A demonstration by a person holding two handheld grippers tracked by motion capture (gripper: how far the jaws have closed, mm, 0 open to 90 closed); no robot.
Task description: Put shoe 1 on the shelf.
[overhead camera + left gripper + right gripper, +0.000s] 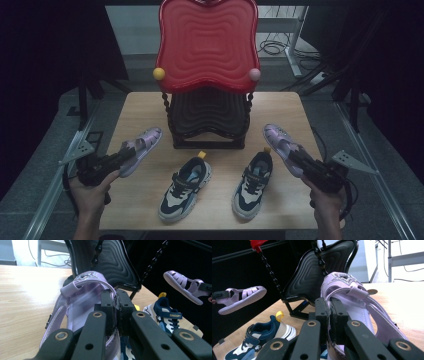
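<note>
Left hand-held gripper [121, 156] is clamped on the heel edge of the left sandal [141, 148], jaws pinched together on the thin lilac back rim, seen close in the left gripper view [85, 305]. Right hand-held gripper [301, 159] is clamped the same way on the right sandal [281, 143], its heel wall between the pads [352, 307]. Both sandals look lifted off the bench [140, 107], toes pointing forward and inward toward the rack [209, 120] in the middle. Each sandal's long axis runs on in line with its gripper, heel at the jaws, toe farthest from the hand. The key relation: the rack's black lower tray [117, 265] lies ahead of both toes, between the two sandals, with the red upper tray [207, 45] above it; left sandal is just off the rack's left post, right sandal sits a bit farther from the right post. So the left hand looks slightly nearer, by my read. Two navy-and-cream sneakers [186, 187] [253, 185] stand on the bench between the hands, near the front edge, toes toward the person, yellow heel loops toward the rack. Readable text: "SNOOPY" on a sneaker strap [175, 315]. Sandals carry a glittery star patch [342, 277], no lettering legible.
</note>
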